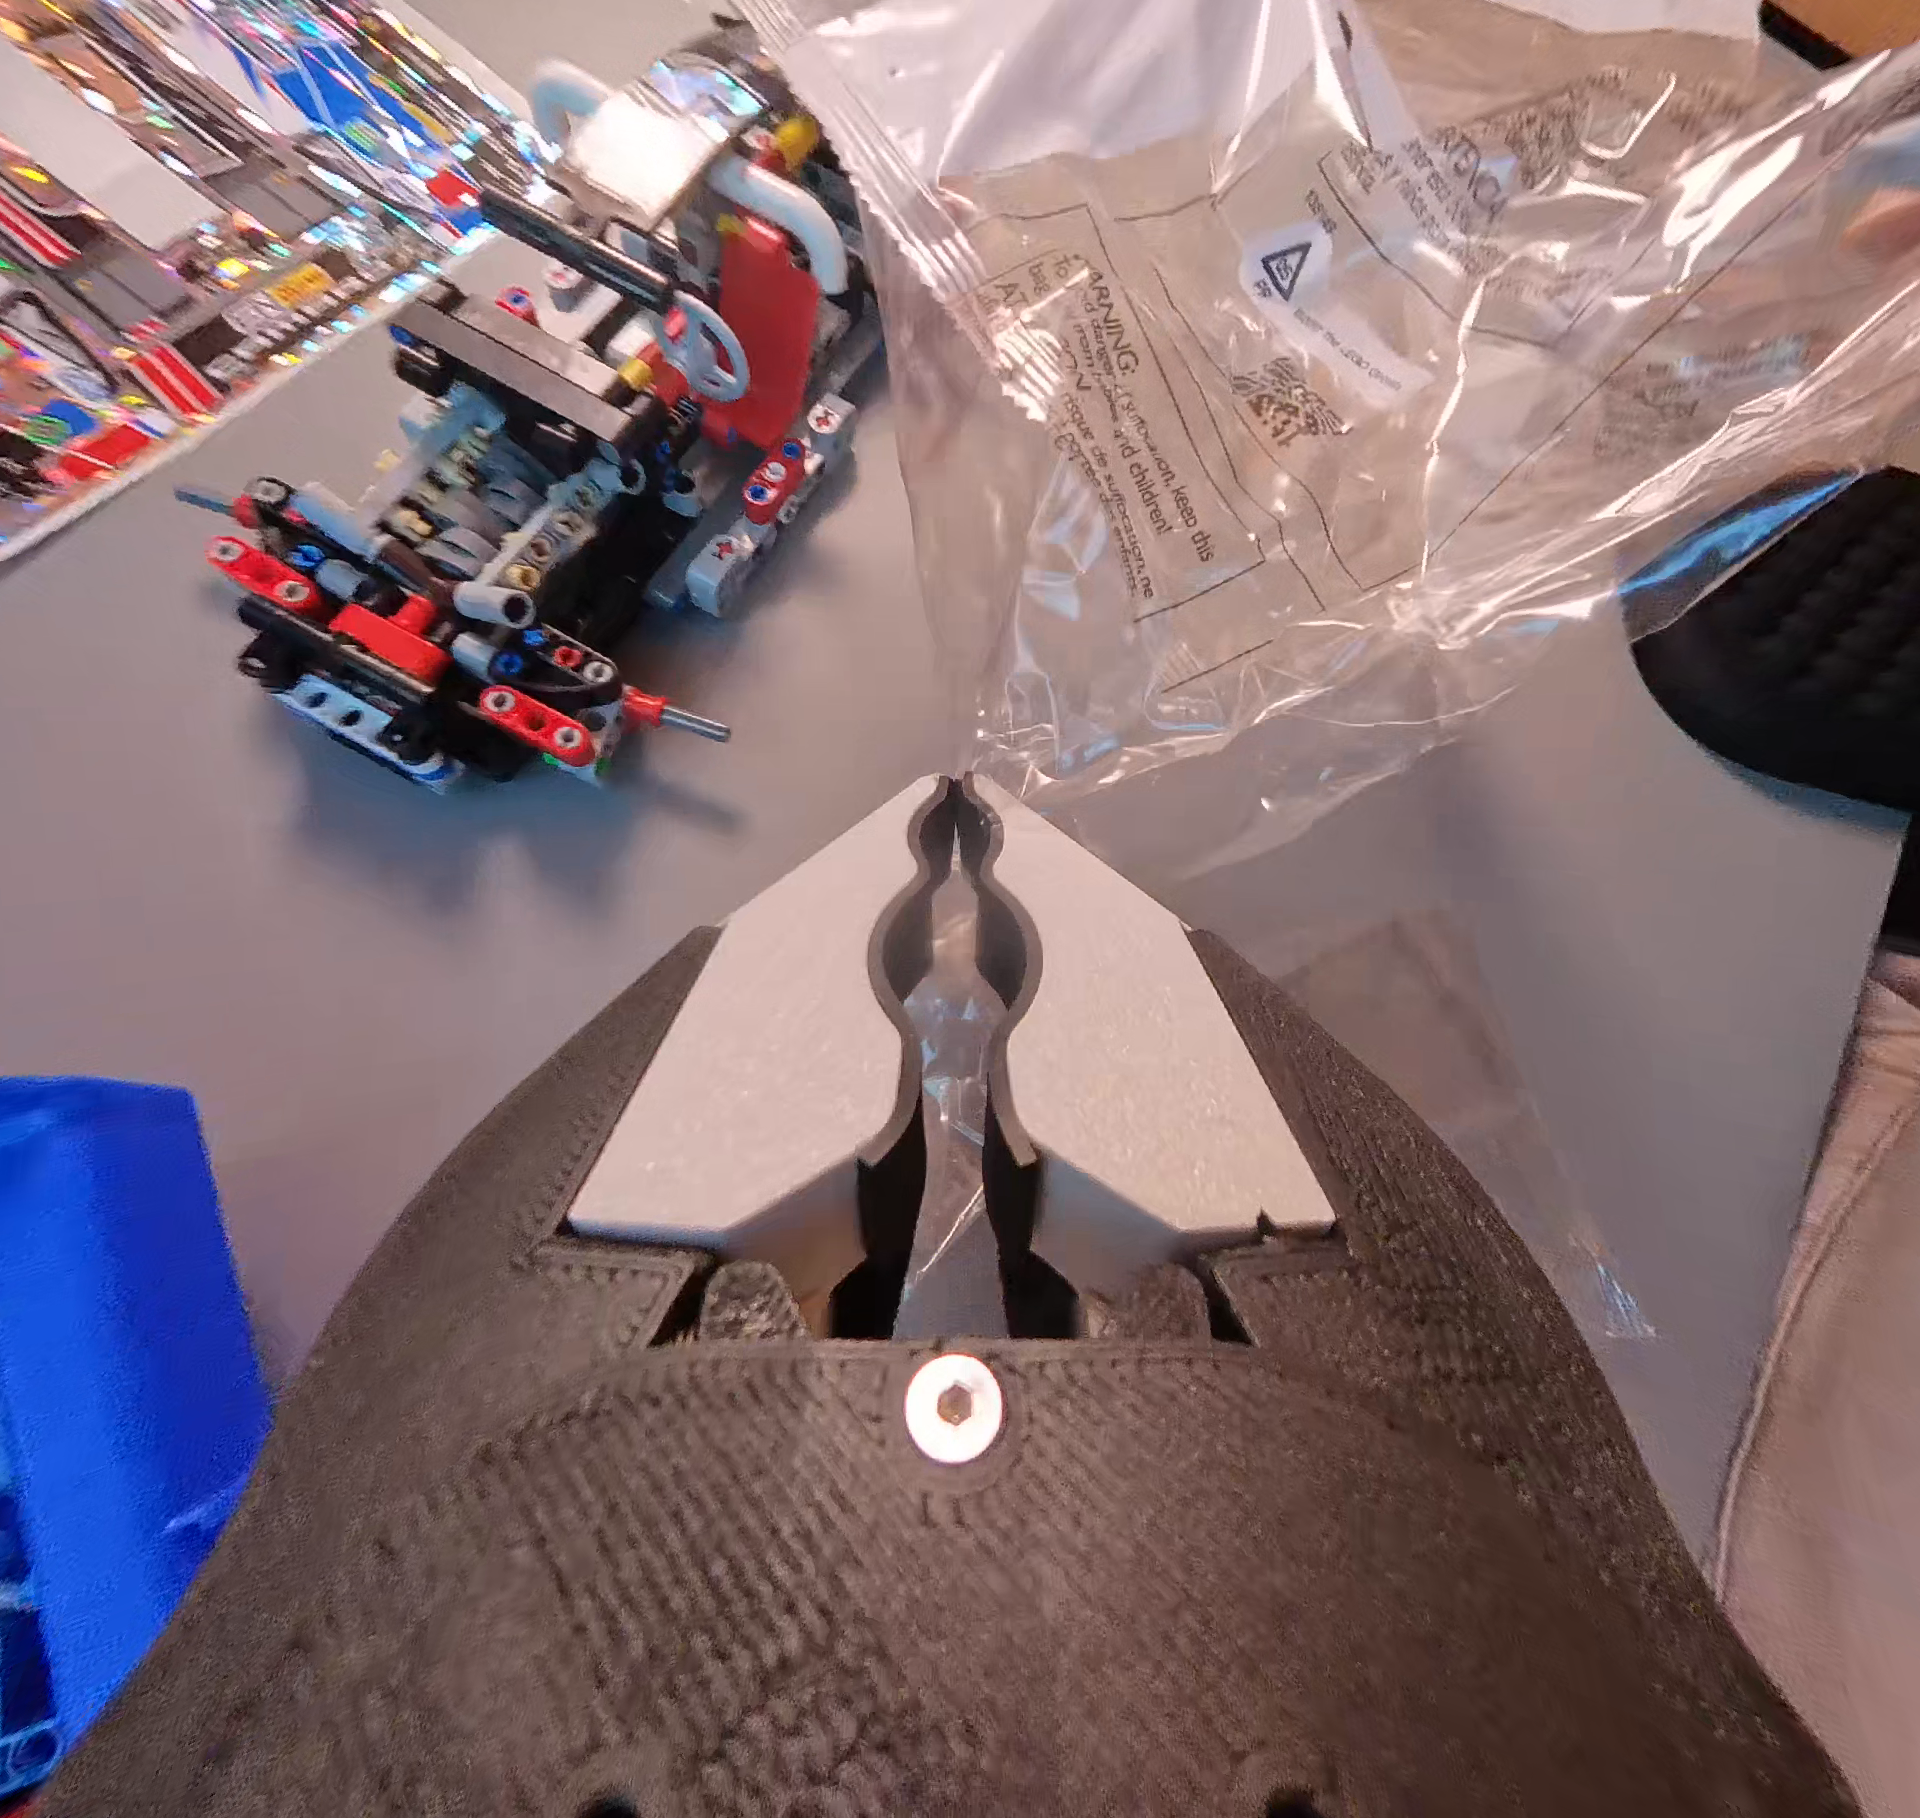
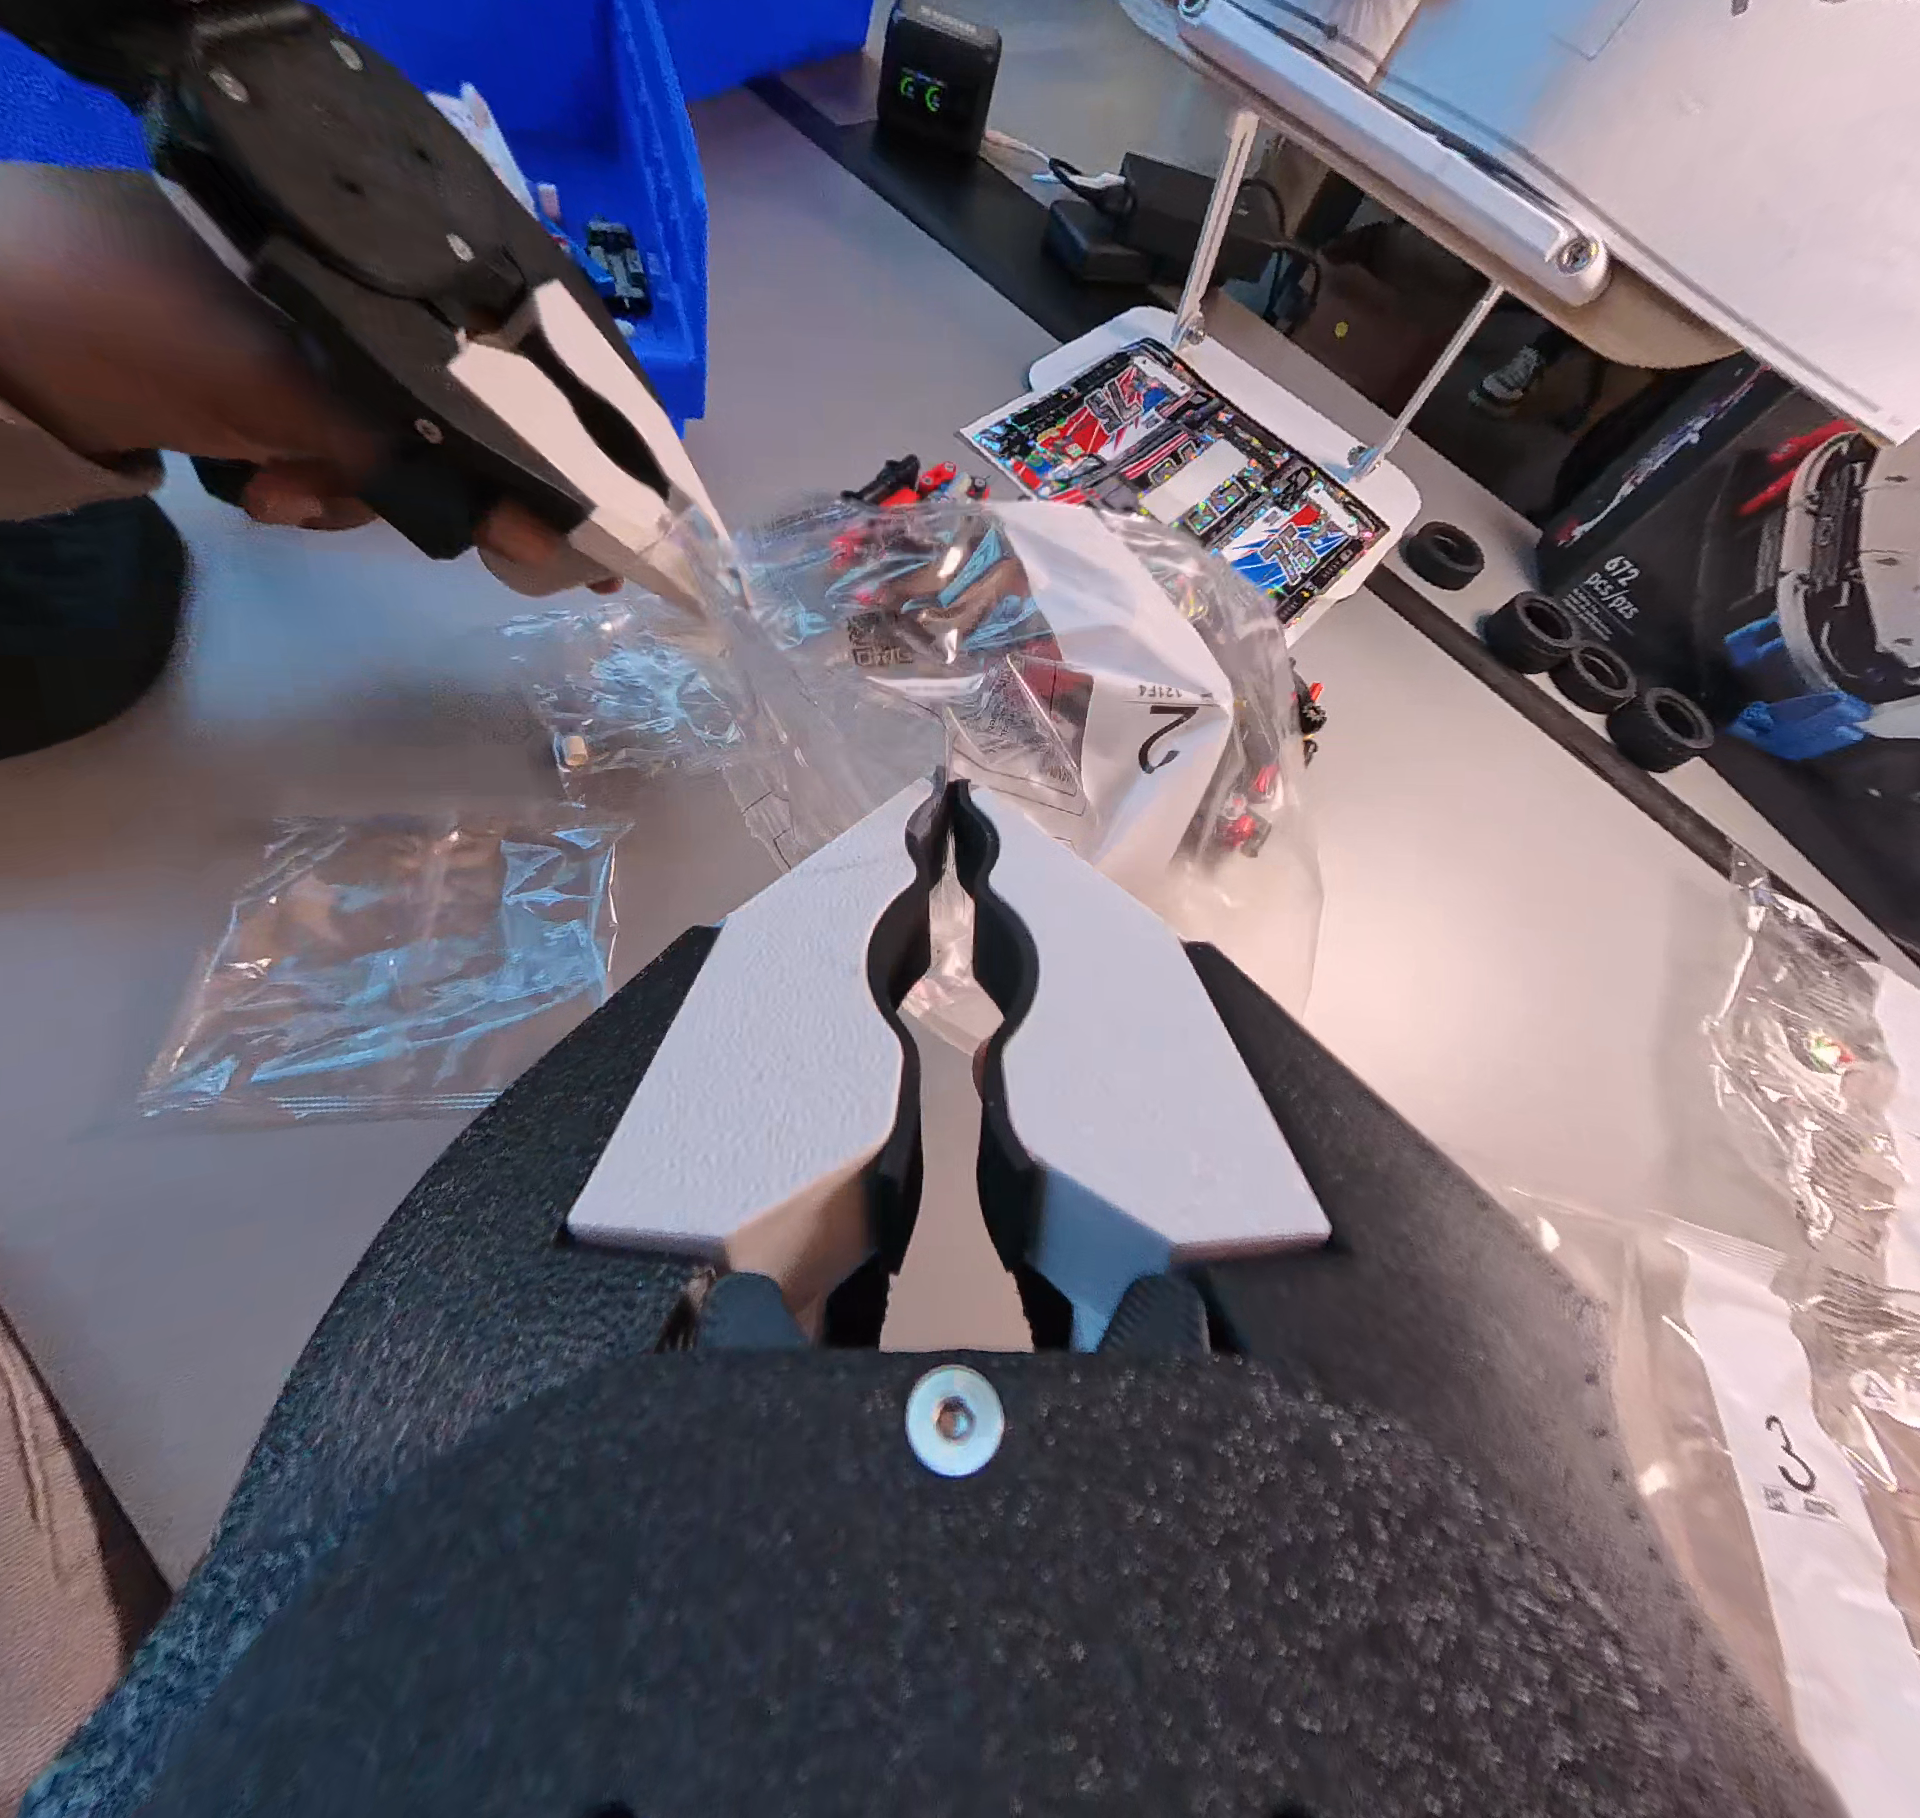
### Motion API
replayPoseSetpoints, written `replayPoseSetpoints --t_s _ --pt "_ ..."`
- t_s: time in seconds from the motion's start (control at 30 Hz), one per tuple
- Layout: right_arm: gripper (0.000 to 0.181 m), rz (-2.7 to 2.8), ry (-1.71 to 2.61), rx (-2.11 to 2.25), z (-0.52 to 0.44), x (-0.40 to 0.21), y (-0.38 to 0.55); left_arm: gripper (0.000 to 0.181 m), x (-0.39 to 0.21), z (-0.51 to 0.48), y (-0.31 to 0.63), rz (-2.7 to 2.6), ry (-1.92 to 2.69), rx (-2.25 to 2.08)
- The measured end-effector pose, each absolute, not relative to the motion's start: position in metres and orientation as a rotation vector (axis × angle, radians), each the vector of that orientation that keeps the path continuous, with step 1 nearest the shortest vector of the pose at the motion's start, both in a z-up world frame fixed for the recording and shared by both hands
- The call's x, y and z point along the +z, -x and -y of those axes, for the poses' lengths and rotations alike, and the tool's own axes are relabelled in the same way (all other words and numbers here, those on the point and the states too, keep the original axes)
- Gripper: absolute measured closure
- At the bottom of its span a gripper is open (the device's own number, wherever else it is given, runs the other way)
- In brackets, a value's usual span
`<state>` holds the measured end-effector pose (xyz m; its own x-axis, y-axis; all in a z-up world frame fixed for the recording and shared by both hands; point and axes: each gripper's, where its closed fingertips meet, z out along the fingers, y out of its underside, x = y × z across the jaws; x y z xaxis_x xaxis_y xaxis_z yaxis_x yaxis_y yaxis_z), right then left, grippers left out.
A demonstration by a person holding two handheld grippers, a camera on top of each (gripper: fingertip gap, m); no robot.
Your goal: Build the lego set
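Note:
A clear plastic parts bag (image 1: 1299,334) hangs in the air, stretched between both grippers. My left gripper (image 1: 958,792) is shut on one edge of it. My right gripper (image 2: 951,802) is shut on another edge of the same bag (image 2: 1039,656), which has a white panel and shows small red and black pieces inside. The left gripper also shows in the right wrist view (image 2: 686,563), held by a hand. The partly built lego vehicle (image 1: 551,480), black, grey and red with a white steering wheel, stands on the grey table (image 1: 312,937) to the left of the bag.
A shiny sticker sheet (image 2: 1184,480) lies beyond the vehicle. Blue bins (image 2: 582,106) stand at the left. Empty clear bags (image 2: 395,958) lie on the table, and another numbered bag (image 2: 1787,1436) at the right. Several black tyres (image 2: 1590,672) and the set's box (image 2: 1704,542) sit at the far right. Across from one pair of fingers to the other is roughly 15 centimeters.

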<state>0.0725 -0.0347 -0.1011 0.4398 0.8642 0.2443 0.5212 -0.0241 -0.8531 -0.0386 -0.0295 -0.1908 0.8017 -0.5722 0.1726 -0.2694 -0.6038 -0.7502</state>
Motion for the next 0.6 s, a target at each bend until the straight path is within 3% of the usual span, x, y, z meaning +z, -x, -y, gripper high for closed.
replayPoseSetpoints --t_s 0.53,0.6 --pt "0.166 1.696 1.611 0.183 0.043 -0.116 -0.068 0.181 -0.203 0.044 0.01 -0.987 2.3 -0.841" --pt "0.174 1.694 1.636 0.224 0.042 -0.115 -0.064 0.181 -0.205 0.043 0.011 -1.01 2.3 -0.845"
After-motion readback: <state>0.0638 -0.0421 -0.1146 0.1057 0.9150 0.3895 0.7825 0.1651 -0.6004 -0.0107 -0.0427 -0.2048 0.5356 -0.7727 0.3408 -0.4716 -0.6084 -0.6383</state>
